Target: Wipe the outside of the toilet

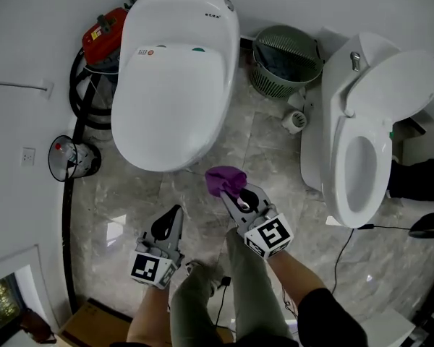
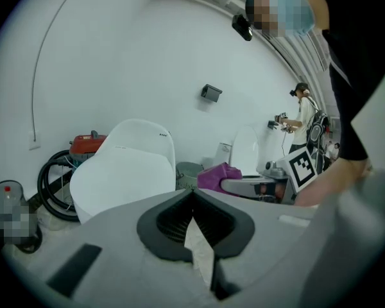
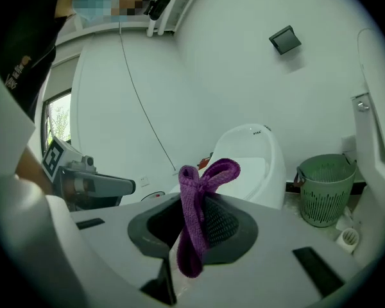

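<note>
I am holding the right gripper (image 1: 231, 194) clamped on a purple cloth (image 3: 194, 223). In the right gripper view the cloth is pinched between the two jaws, with a loop bunching above them and a tail hanging down below. The left gripper (image 2: 192, 194) is carrying nothing. Its jaws are meeting at the tips, and I am seeing only floor through the slit beneath them. It is hovering low, to the left of the right gripper.

In the head view the cloth is sitting just off the front edge of the closed toilet (image 1: 175, 85), near it but apart from it as far as I can tell. The open toilet (image 1: 358, 157), with its lid up, is standing well off to the right. A green basket (image 1: 286, 58) is sitting between the two toilets, against the wall.

I am judging the task to be at its very start. The cloth is gripped and ready, but it is not touching porcelain anywhere, and I am seeing no streaks or damp patches on either bowl. Lid, sides and base are all looking untouched, so the whole wipe is left to do. The closed toilet's front rim is the nearest place to begin.
</note>
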Available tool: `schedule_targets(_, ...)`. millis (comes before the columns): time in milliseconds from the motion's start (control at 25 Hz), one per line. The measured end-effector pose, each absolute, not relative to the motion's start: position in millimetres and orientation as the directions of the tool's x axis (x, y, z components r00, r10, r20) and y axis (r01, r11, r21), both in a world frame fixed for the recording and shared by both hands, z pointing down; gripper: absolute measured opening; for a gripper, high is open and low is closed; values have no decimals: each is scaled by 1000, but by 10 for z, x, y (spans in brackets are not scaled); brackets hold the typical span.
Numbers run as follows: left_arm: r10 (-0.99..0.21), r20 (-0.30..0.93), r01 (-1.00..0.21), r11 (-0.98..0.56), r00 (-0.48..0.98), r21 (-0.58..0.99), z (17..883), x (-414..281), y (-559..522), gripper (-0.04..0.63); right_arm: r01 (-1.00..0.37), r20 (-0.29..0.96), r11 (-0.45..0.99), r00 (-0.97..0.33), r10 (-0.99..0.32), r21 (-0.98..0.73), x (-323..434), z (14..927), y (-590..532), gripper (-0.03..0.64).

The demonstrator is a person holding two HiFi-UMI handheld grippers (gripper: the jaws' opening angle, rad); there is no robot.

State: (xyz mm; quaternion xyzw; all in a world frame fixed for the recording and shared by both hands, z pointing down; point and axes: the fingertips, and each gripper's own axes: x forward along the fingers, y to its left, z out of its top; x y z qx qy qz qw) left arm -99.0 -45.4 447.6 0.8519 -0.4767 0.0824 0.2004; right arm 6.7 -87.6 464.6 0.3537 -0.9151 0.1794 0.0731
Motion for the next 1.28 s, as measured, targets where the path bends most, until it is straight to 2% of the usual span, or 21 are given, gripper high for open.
schedule_targets(200, -798, 289, -845, -465, 530, 264, 5076, -977, -629, 5, -634, 222, 732, -773, -594, -249, -38, 5145, -1008, 66)
schedule_targets(640, -853, 189, -871, -455, 486, 183, 6056, -1070, -841, 6, -493, 36, 845, -867, -497, -207, -249, 5915, -1101, 67)
schedule_targets(840, -856, 151, -867, -475, 495, 152, 6284, -1020, -871, 6, -449, 5, 886, -892, -451, -115, -284, 6173, -1112, 67)
schedule_targets(1080, -847, 122, -854, -500, 517, 144, 6326, -909, -904, 5, -449, -3, 892, -893, -450, -56, -333, 6287, -1267, 67)
schedule_targets(1280, -852, 123, -858, -492, 510, 146, 6309, -880, -924, 5, -511, -11, 857, -858, -513, -69, -257, 6319, -1529, 67)
